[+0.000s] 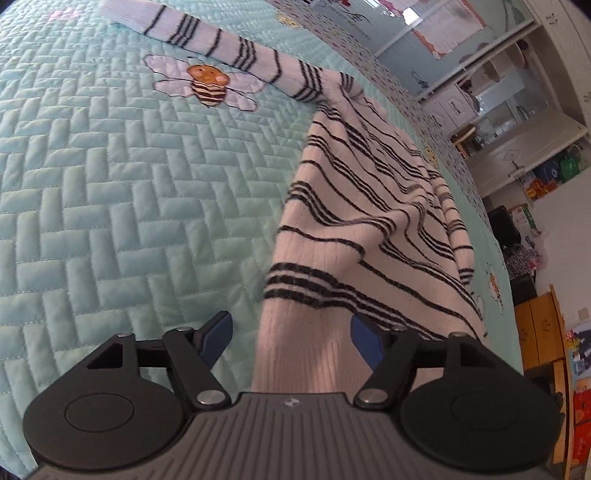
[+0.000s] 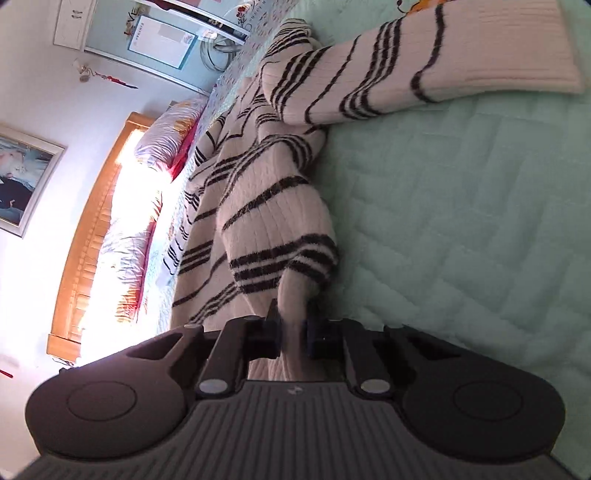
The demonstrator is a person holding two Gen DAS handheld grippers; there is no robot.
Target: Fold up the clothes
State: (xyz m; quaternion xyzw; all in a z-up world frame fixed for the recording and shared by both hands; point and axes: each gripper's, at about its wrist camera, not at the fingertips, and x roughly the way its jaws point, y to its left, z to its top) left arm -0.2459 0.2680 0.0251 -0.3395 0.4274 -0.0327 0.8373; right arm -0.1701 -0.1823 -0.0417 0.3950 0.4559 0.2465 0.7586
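A white knit sweater with black stripes (image 1: 354, 206) lies on the quilted bed, one sleeve (image 1: 207, 33) stretched out flat toward the far left. My left gripper (image 1: 291, 338) is open, its blue fingers (image 1: 218, 336) spread wide on either side of the sweater's ribbed hem, which runs between them. In the right wrist view the sweater (image 2: 273, 221) is lifted and bunched, and its other sleeve (image 2: 424, 59) lies across the quilt at the top. My right gripper (image 2: 293, 328) is shut on a fold of the sweater's edge.
The mint quilted bedspread (image 1: 110, 203) carries a stitched bee (image 1: 207, 83). Cabinets and shelves (image 1: 517, 122) stand beyond the bed's far side. In the right wrist view, pillows (image 2: 166, 144) and a wooden headboard (image 2: 92, 229) are at the left, with a framed picture (image 2: 22, 181) on the wall.
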